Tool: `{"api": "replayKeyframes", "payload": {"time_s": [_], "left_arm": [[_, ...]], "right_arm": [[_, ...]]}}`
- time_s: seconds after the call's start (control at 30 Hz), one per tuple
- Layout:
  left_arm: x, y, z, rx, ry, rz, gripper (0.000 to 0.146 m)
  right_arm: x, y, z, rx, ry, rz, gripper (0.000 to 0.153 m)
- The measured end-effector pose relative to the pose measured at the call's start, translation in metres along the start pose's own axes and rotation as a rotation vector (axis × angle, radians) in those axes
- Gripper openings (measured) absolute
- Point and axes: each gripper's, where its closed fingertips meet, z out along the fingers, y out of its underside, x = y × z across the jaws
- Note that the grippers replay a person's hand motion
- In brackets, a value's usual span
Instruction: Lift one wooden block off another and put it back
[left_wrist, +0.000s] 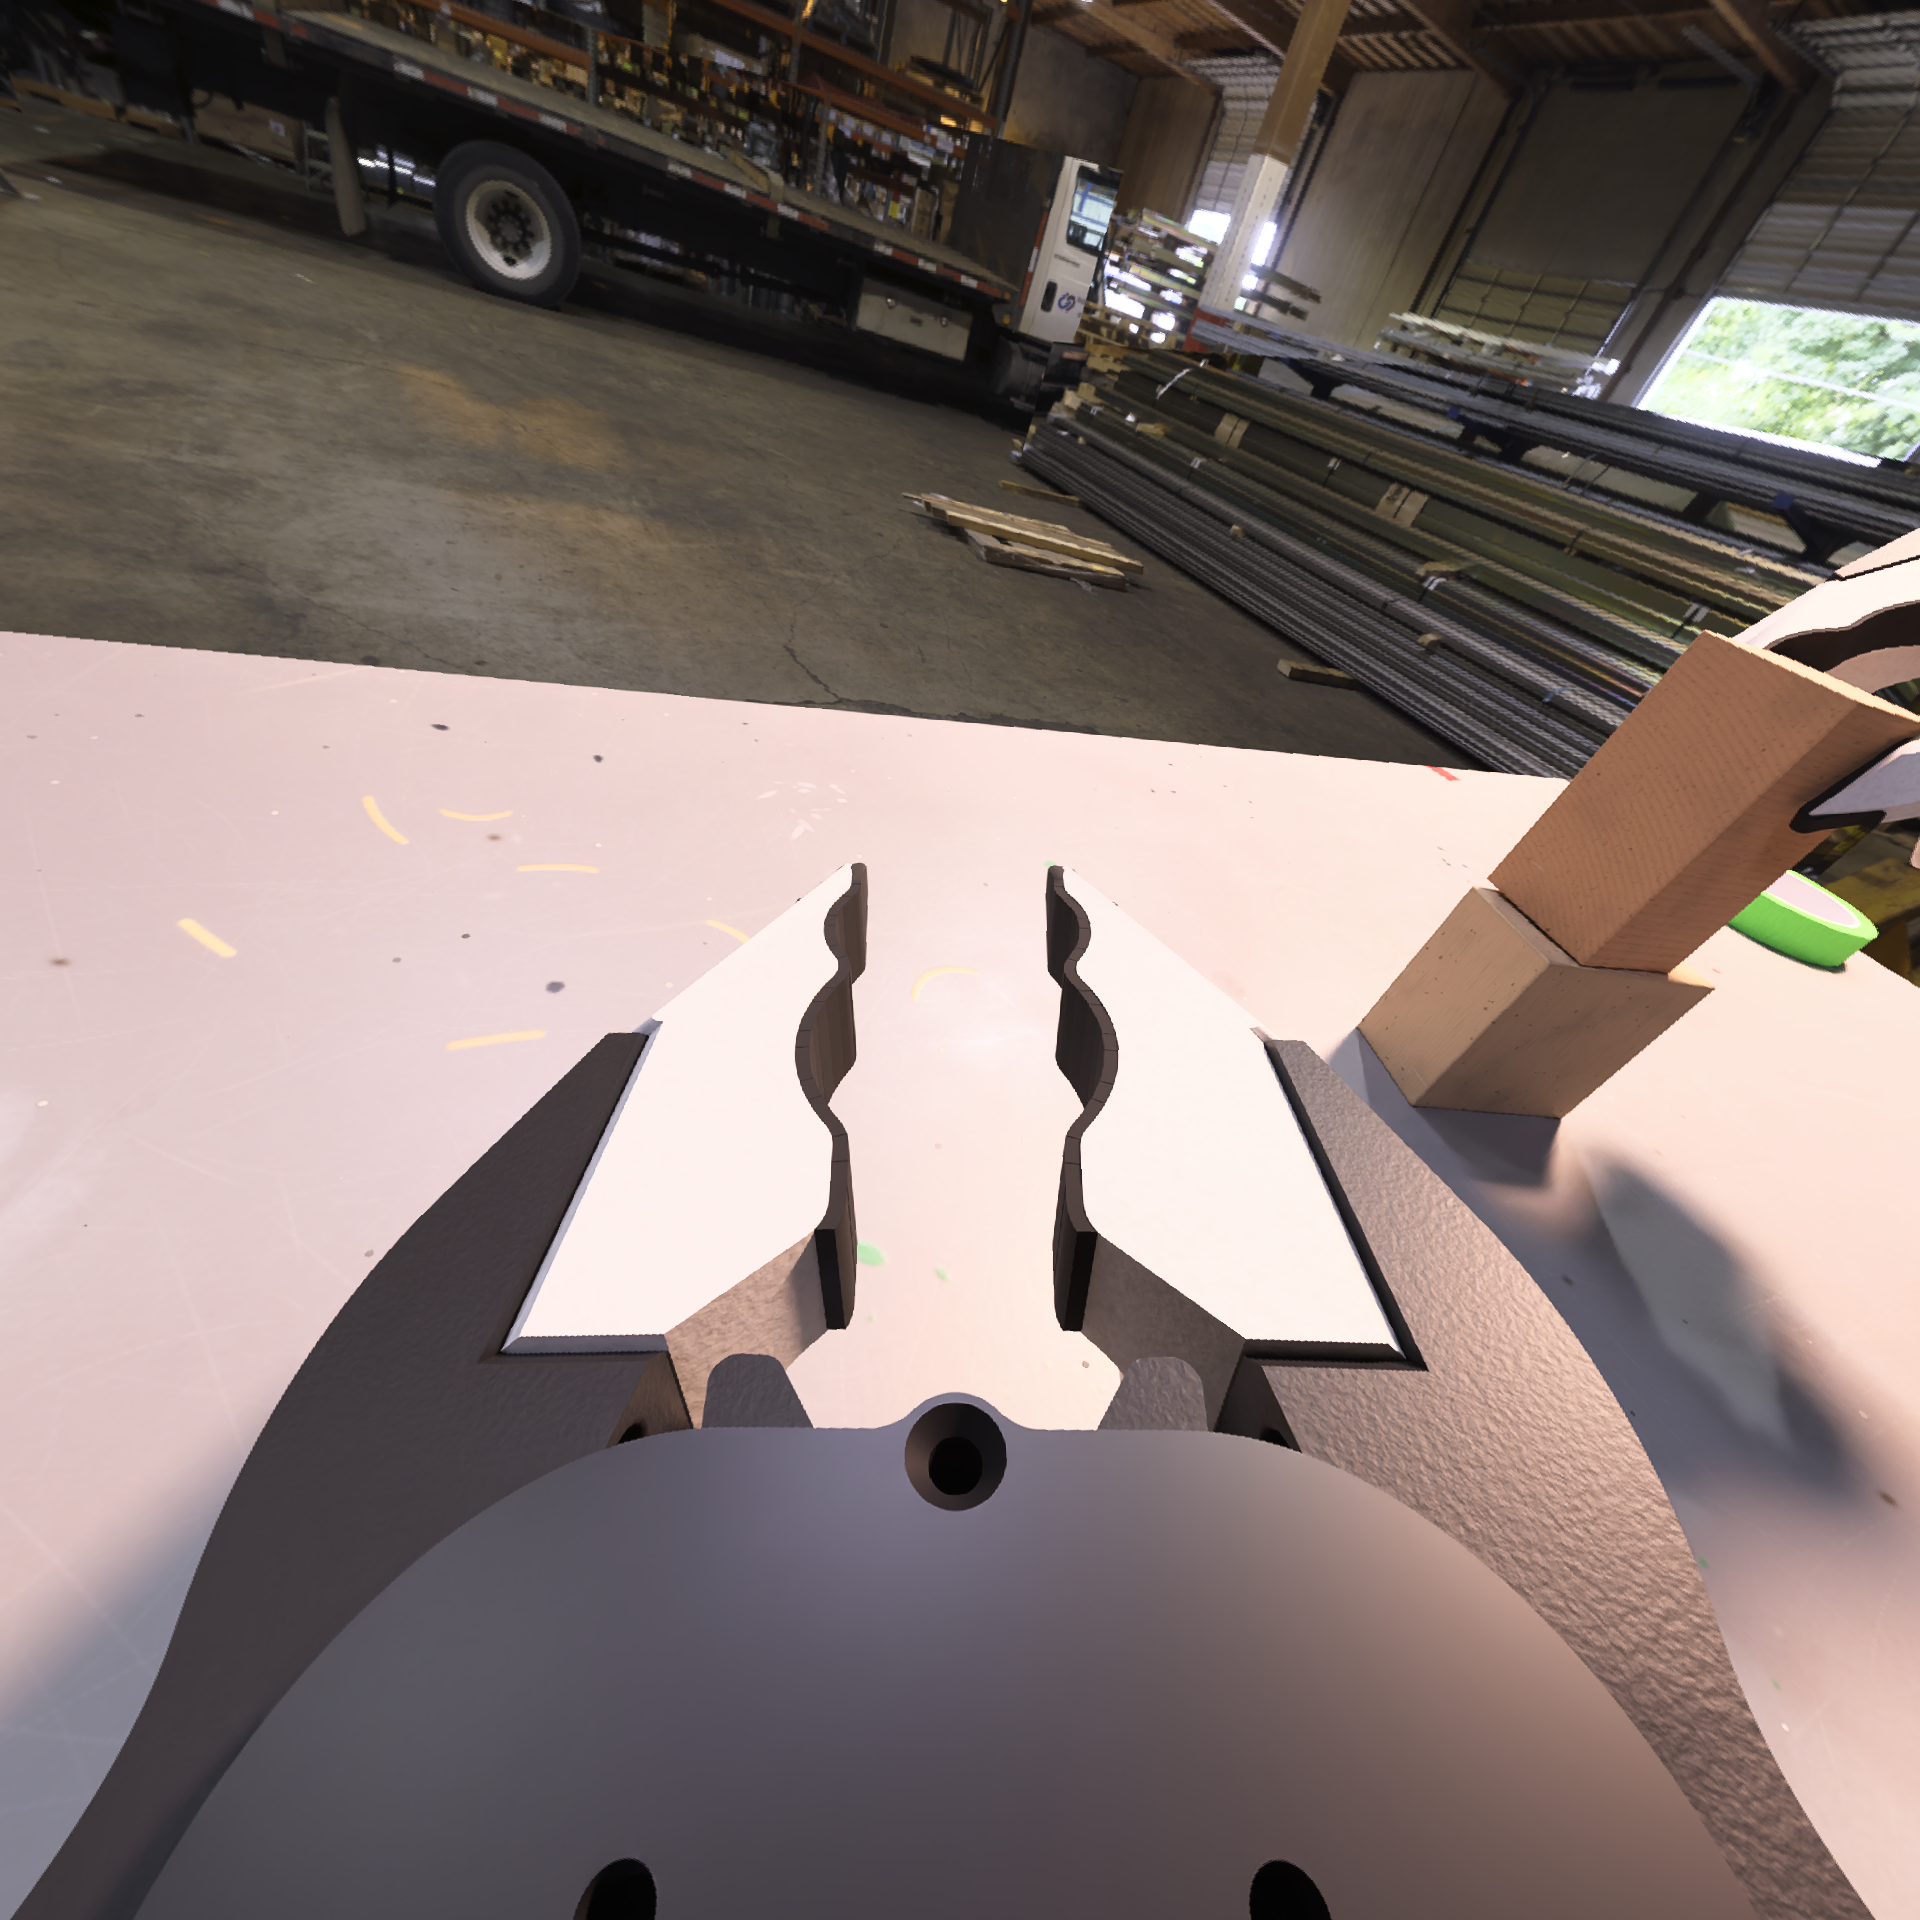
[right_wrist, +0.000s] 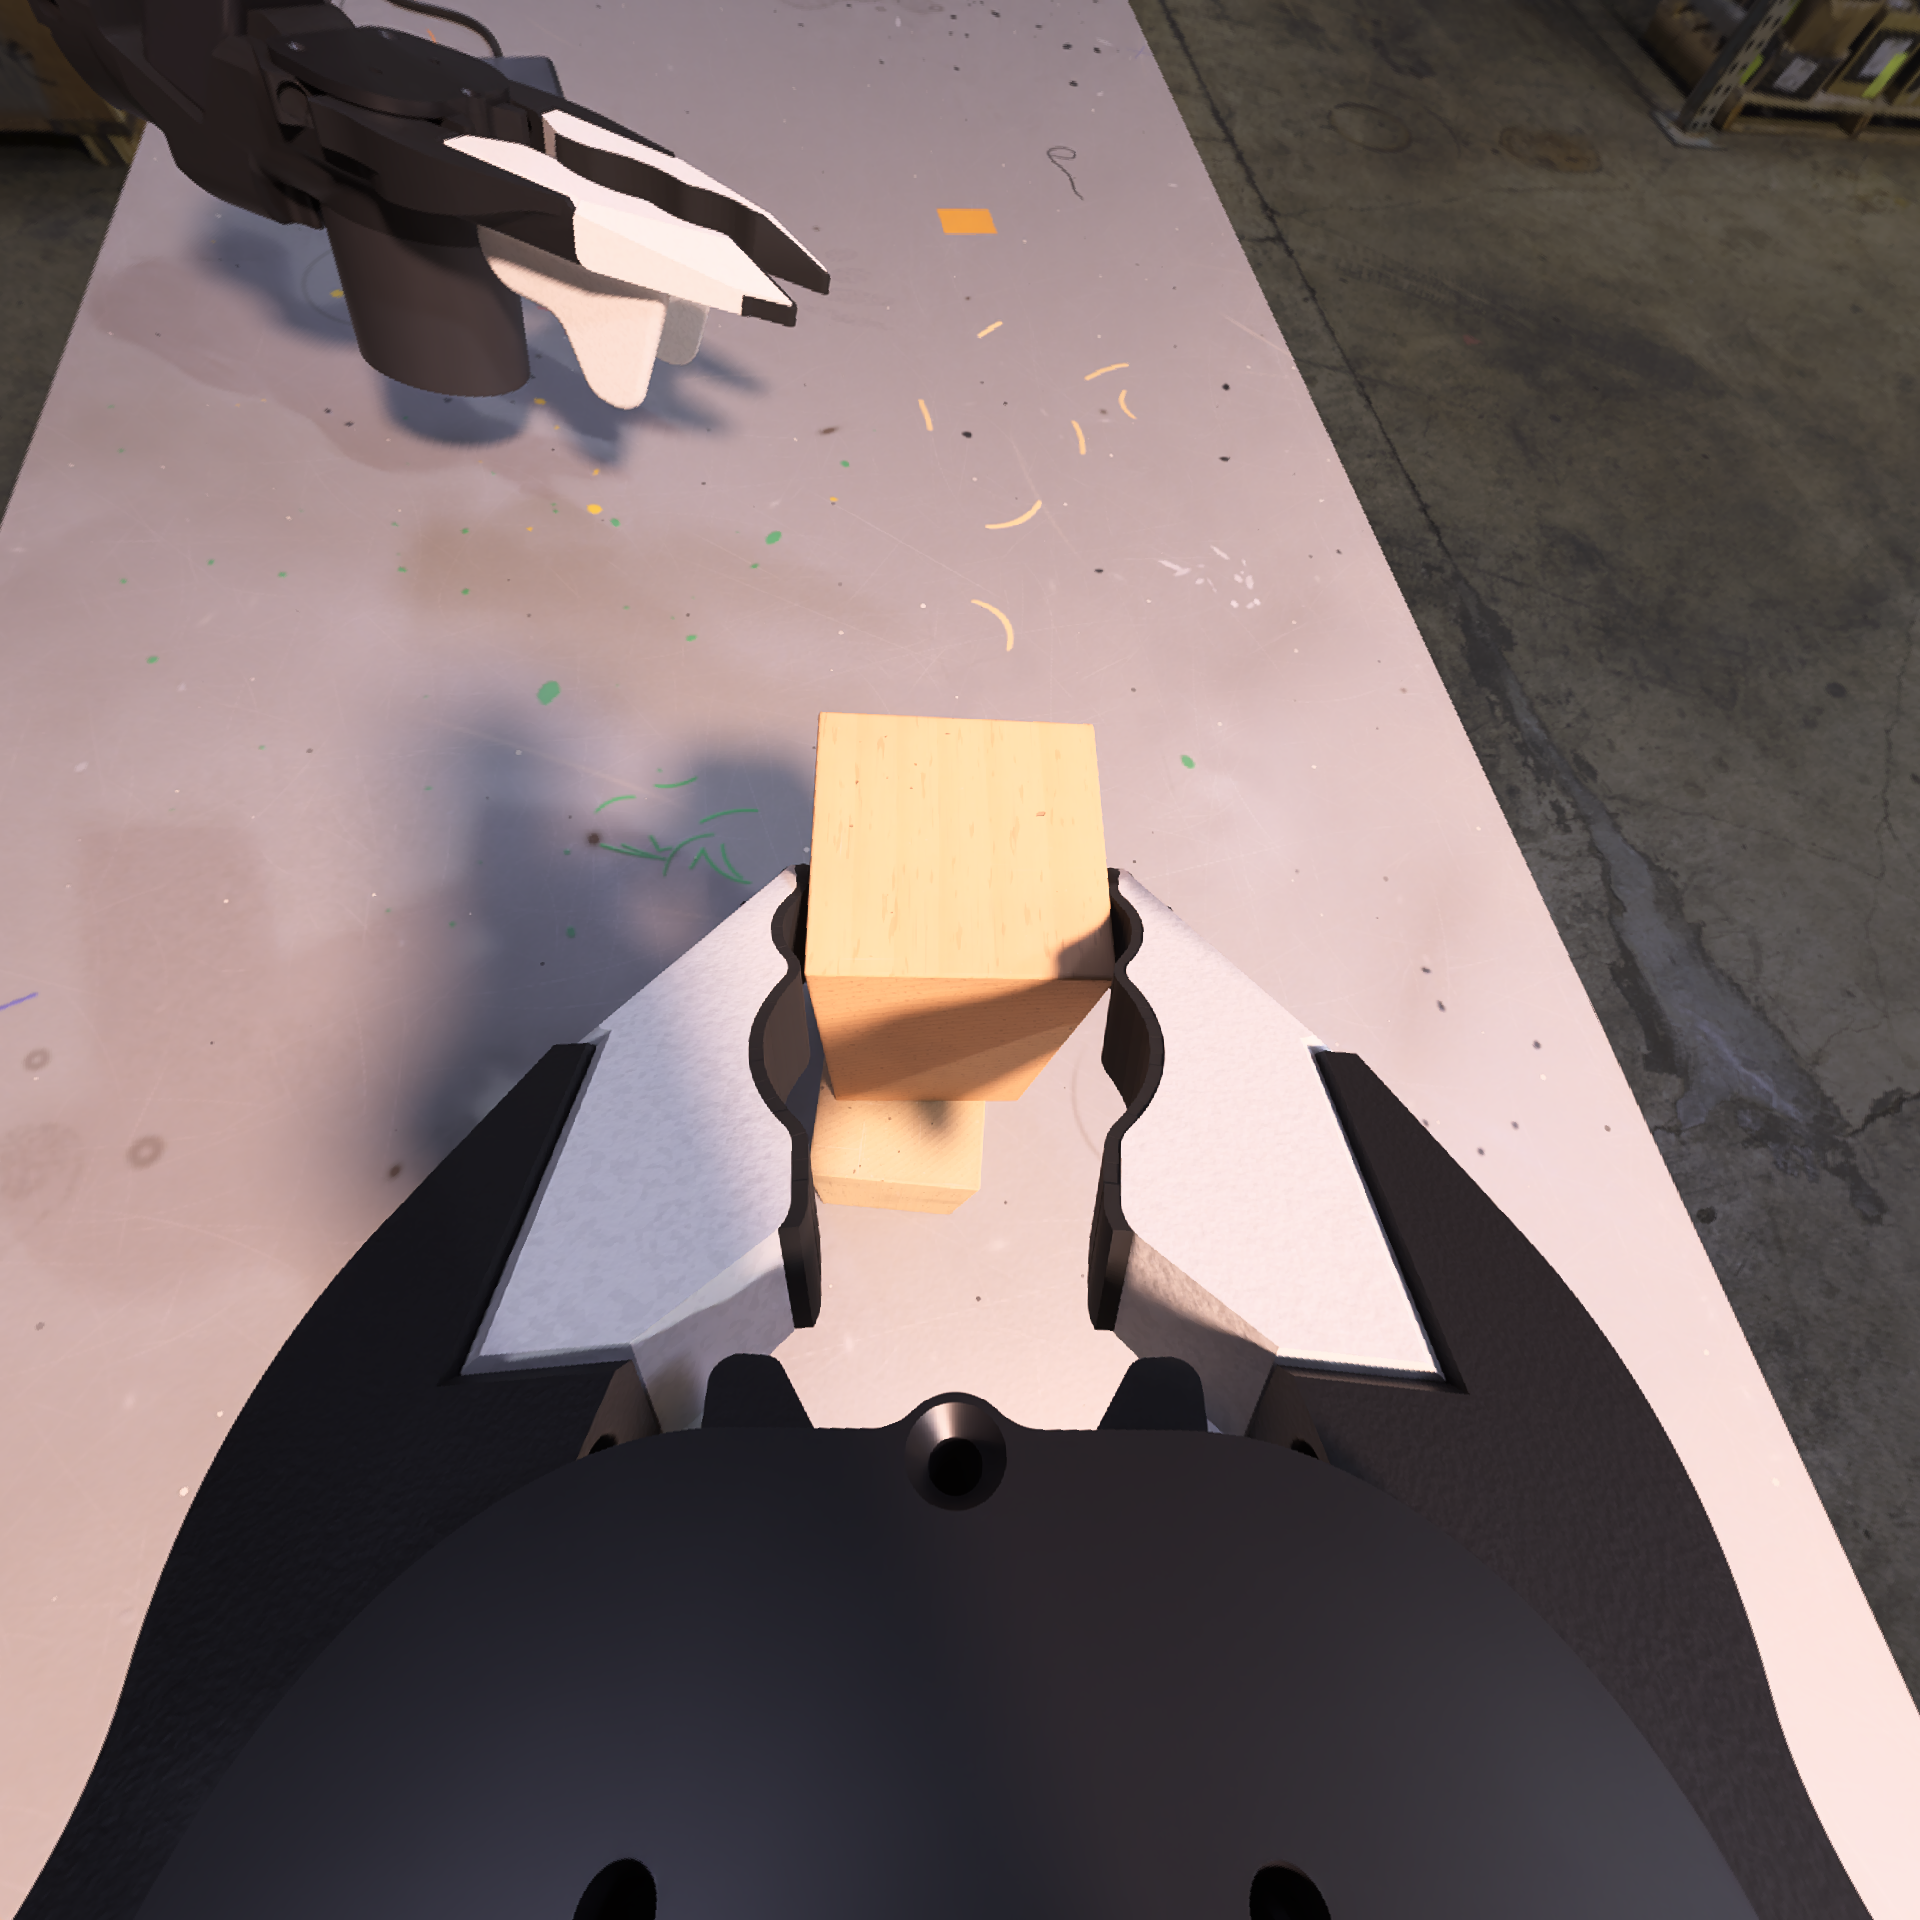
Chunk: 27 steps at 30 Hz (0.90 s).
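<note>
In the right wrist view my right gripper is shut on the sides of the upper wooden block. The paler lower block lies on the table directly beneath it and is mostly hidden. In the left wrist view the upper block is tilted, with its low end on or just above the lower block. The right gripper's fingers clamp its raised end. My left gripper is open and empty over bare table, to the left of the blocks. It also shows far off in the right wrist view.
The pale, paint-speckled table is long, with its far edge ahead of the left gripper and its right edge close to the blocks. A green tape roll lies just behind the blocks. The warehouse floor lies beyond.
</note>
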Motion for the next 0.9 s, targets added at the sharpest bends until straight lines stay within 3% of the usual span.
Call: {"api": "replayKeyframes", "payload": {"time_s": [0.9], "left_arm": [[-0.0003, 0.0011, 0.0004, -0.005, 0.0, -0.001, 0.034]], "right_arm": [[-0.0017, -0.0004, 0.0001, 0.0, 0.003, -0.001, 0.055]]}}
